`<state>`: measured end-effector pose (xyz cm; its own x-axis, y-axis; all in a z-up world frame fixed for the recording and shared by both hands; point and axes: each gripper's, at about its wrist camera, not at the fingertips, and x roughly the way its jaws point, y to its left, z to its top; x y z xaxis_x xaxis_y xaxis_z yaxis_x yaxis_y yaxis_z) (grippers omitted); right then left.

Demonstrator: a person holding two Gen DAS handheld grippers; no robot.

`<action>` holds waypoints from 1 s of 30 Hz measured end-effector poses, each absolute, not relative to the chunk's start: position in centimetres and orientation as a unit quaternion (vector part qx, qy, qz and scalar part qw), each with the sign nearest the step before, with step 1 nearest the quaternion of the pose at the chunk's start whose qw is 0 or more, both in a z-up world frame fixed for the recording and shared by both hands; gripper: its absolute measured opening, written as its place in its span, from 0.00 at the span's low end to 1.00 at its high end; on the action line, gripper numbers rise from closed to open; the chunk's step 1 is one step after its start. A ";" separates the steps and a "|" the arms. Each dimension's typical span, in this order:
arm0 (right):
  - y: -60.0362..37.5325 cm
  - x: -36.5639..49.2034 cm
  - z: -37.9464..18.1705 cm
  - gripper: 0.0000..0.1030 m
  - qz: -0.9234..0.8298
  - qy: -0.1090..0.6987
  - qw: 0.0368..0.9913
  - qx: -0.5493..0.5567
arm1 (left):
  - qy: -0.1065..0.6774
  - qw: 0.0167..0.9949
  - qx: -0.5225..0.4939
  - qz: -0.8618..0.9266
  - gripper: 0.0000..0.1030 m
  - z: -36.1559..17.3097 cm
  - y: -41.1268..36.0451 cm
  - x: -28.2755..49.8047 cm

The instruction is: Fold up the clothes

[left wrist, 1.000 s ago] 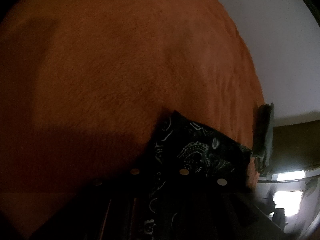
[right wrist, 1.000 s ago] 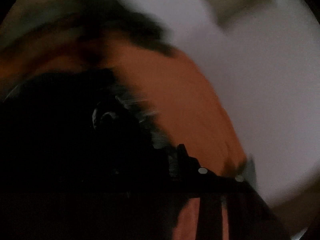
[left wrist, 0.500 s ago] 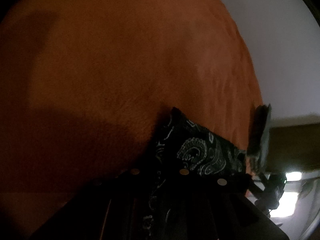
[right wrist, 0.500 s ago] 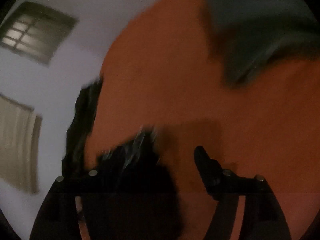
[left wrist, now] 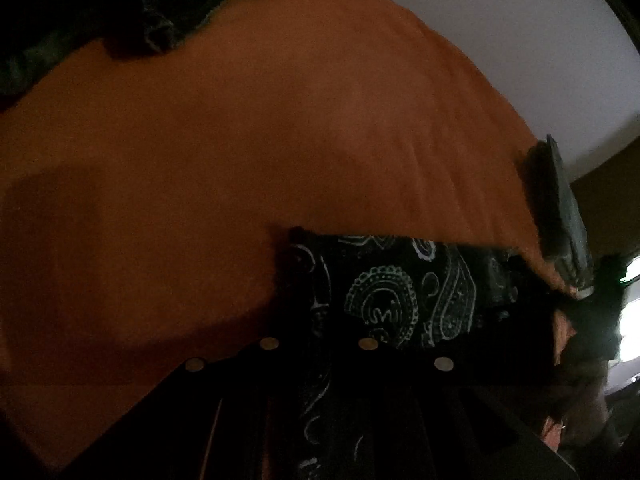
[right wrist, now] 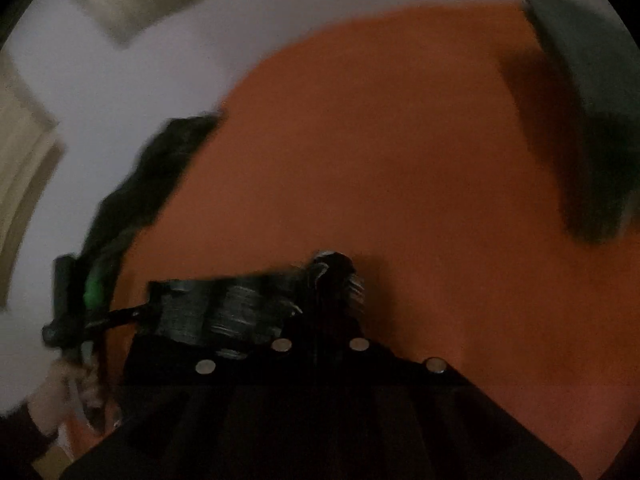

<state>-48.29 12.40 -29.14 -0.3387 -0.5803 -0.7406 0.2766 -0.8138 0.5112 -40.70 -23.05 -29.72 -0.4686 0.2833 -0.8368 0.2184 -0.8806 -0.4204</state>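
The black paisley cloth lies at the near edge of the orange blanket, already narrowed to a band. The left gripper pinches one end of it; the right gripper is clamped on the other end, as far as the blur allows. Folding appears partway done. A dark garment at the far edge and another remain unfolded.

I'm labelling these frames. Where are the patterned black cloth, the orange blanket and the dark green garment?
patterned black cloth (left wrist: 384, 300), left wrist view, on its white paisley print.
orange blanket (left wrist: 240, 160), left wrist view, bare middle.
dark green garment (left wrist: 160, 8), left wrist view, its bunched edge.
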 end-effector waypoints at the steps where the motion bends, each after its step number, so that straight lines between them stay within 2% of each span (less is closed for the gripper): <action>1: 12.5 -48.5 -30.3 0.01 -0.802 -0.162 0.261 0.512 | -0.252 0.022 -0.510 0.822 0.09 -29.5 -23.3 -40.8; 3: 13.5 -48.7 -31.8 0.01 -0.792 -0.201 0.275 0.506 | -0.271 0.019 -0.505 0.820 0.09 -29.4 -24.1 -40.8; 6: 12.3 -48.9 -31.9 0.07 -0.795 -0.183 0.278 0.508 | -0.306 0.019 -0.507 0.806 0.09 -29.5 -25.5 -40.6; 9: 12.2 -48.9 -29.3 0.10 -0.802 -0.155 0.259 0.515 | -0.327 -0.001 -0.507 0.797 0.09 -28.4 -26.1 -39.9; 14: 14.3 -43.3 -21.8 0.10 -0.862 -0.105 0.219 0.444 | -0.362 0.001 -0.395 0.844 0.09 -20.1 -28.0 -35.1; 17: 16.0 -38.3 -20.2 0.10 -0.835 -0.155 0.224 0.478 | -0.329 0.013 -0.418 0.847 0.09 -16.7 -26.7 -33.7; 21: 14.4 -34.1 -22.4 0.10 -0.778 -0.196 0.274 0.530 | -0.276 0.097 -0.471 0.832 0.09 -15.7 -21.2 -32.0; 24: 12.0 -31.8 -25.3 0.10 -0.749 -0.188 0.300 0.560 | -0.244 0.134 -0.525 0.804 0.09 -18.8 -15.0 -31.2; 26: 11.2 -32.3 -28.3 0.09 -0.741 -0.178 0.284 0.582 | -0.230 0.139 -0.557 0.786 0.09 -21.3 -12.1 -30.4; 27: 11.0 -32.8 -30.0 0.00 -0.736 -0.177 0.274 0.593 | -0.241 0.130 -0.555 0.785 0.09 -21.6 -12.1 -29.7; 29: 11.3 -33.6 -31.9 0.00 -0.723 -0.197 0.272 0.603 | -0.284 0.132 -0.542 0.780 0.09 -21.3 -11.4 -29.1; 30: 11.7 -33.8 -32.2 0.00 -0.716 -0.216 0.280 0.602 | -0.273 0.143 -0.542 0.782 0.09 -20.7 -10.6 -29.1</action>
<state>-33.83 11.69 -32.15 -0.1187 -0.6609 -0.7410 0.1398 -0.7500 0.6465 -29.15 -10.55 -20.72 -0.3712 0.5191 -0.7699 0.0729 -0.8103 -0.5815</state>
